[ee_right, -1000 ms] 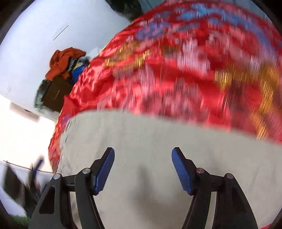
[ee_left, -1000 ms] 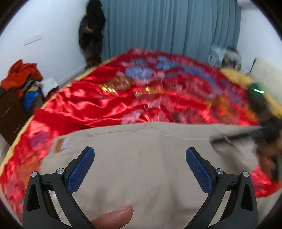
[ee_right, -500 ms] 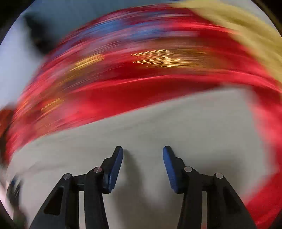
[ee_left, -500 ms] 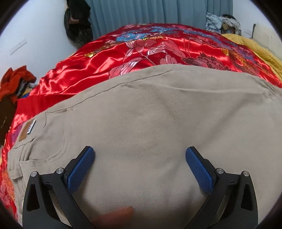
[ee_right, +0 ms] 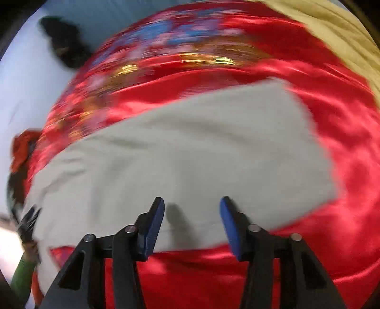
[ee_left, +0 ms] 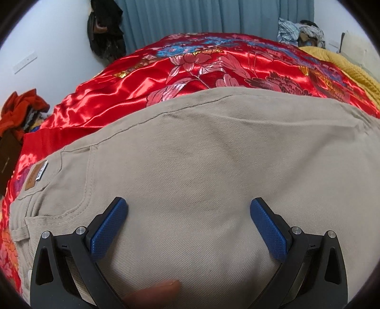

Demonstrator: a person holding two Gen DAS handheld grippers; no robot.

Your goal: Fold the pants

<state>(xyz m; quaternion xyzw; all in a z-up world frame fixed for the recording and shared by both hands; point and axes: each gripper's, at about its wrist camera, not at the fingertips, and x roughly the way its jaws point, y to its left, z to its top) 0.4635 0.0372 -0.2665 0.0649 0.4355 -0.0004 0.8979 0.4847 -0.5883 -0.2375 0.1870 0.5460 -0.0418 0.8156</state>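
While red satin bedspread (ee_left: 133,95) covers the bed, blue curtains (ee_left: 201,16) hang behind.

Counted items, located relative to the red satin bedspread (ee_left: 99,104):

- Khaki pants (ee_left: 213,166): one pair, lying on the bedspread.
- Brown waistband patch (ee_left: 35,175): one, on the pants at the bedspread's left edge.
- Grippers: two, left gripper (ee_left: 188,228) and right gripper (ee_right: 192,224), each with two blue pads, above the bedspread.
- Yellow blanket (ee_left: 351,69): one, at the bedspread's right edge.
- Orange clothes pile (ee_left: 21,111): one, left of the bedspread.
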